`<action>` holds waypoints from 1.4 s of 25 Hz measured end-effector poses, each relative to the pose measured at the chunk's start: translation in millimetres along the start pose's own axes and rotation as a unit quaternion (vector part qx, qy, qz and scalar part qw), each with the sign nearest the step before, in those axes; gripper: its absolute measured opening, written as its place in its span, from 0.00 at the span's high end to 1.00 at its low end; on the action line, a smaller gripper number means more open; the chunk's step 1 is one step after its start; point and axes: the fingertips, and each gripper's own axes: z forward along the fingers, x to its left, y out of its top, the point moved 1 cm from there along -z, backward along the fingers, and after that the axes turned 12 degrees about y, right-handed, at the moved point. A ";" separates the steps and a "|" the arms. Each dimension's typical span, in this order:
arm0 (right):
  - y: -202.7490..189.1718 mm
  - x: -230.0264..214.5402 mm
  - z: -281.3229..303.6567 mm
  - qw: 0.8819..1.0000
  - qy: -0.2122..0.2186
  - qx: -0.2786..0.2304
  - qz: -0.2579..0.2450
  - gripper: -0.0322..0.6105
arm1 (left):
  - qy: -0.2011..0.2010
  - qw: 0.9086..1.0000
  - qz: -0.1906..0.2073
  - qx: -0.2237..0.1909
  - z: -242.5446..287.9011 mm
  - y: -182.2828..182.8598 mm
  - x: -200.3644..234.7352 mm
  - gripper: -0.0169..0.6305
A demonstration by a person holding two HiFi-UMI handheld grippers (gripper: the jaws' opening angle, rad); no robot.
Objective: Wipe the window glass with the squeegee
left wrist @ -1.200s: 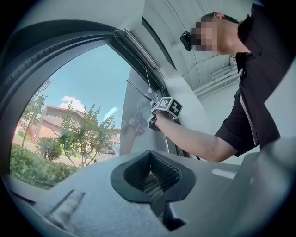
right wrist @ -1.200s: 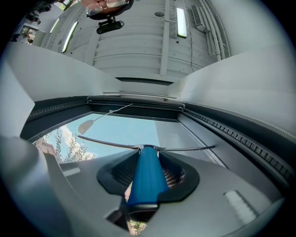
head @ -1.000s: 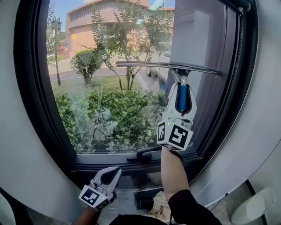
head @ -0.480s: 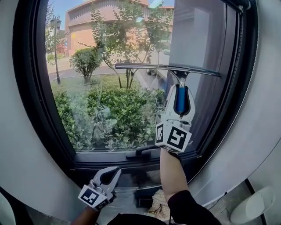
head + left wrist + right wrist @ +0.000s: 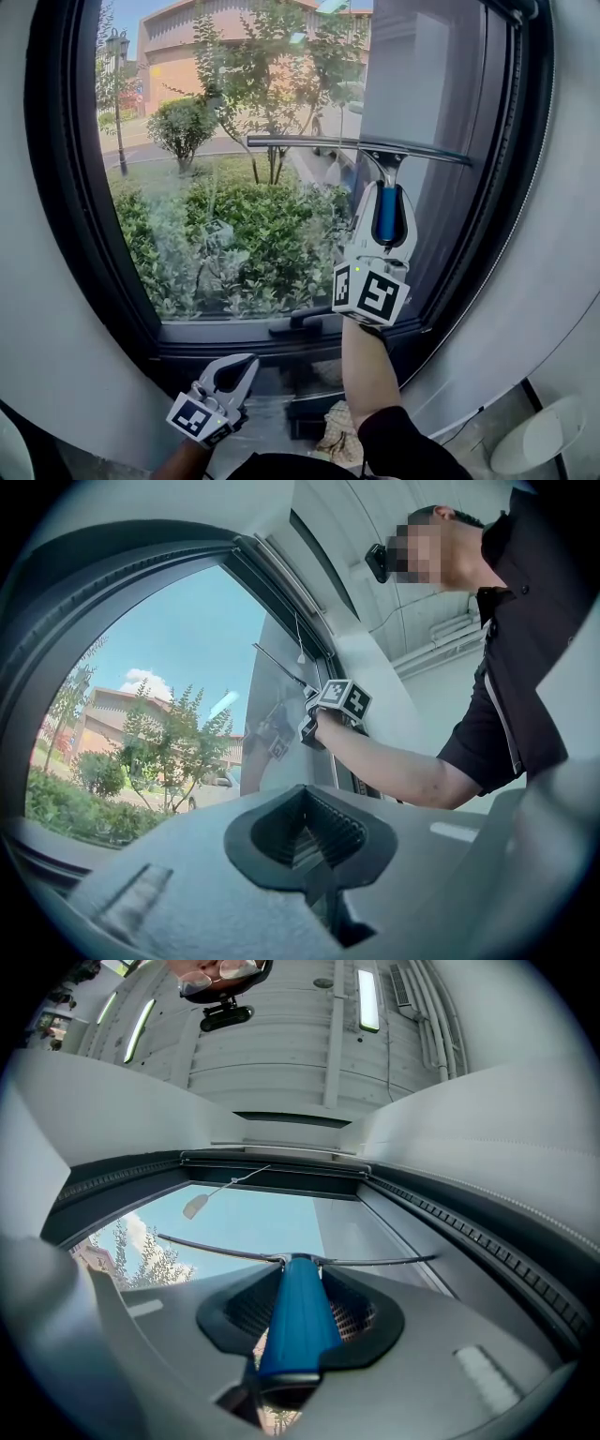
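We read no words or numbers; only black square markers (image 5: 381, 296) show, on the cube (image 5: 369, 289) of the right hand-held gripper (image 5: 387, 185) and on the left hand-held gripper (image 5: 242, 366).

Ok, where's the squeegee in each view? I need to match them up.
Head view: squeegee right of centre, its blue handle clamped in the right gripper.
Left gripper view: near centre, the squeegee is a thin line above the person's raised arm.
Right gripper view: bottom centre, the squeegee sits between the jaws, blade beyond.
Shared landmark: the dark window frame.
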 end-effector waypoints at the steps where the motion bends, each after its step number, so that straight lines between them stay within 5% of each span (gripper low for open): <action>1: -0.2 0.2 -0.7 1.000 0.000 0.000 -0.001 0.74 | 0.000 1.000 0.000 0.000 0.0 -0.2 -0.2 0.97; 19: -3.5 2.2 -12.5 1.000 0.006 0.014 -0.007 0.74 | -0.005 1.000 -0.021 -0.018 5.4 9.5 -4.4 0.97; 35: -7.7 6.5 -33.0 0.999 0.017 0.035 -0.023 0.74 | -0.017 0.999 -0.001 -0.027 17.5 7.8 -9.5 0.97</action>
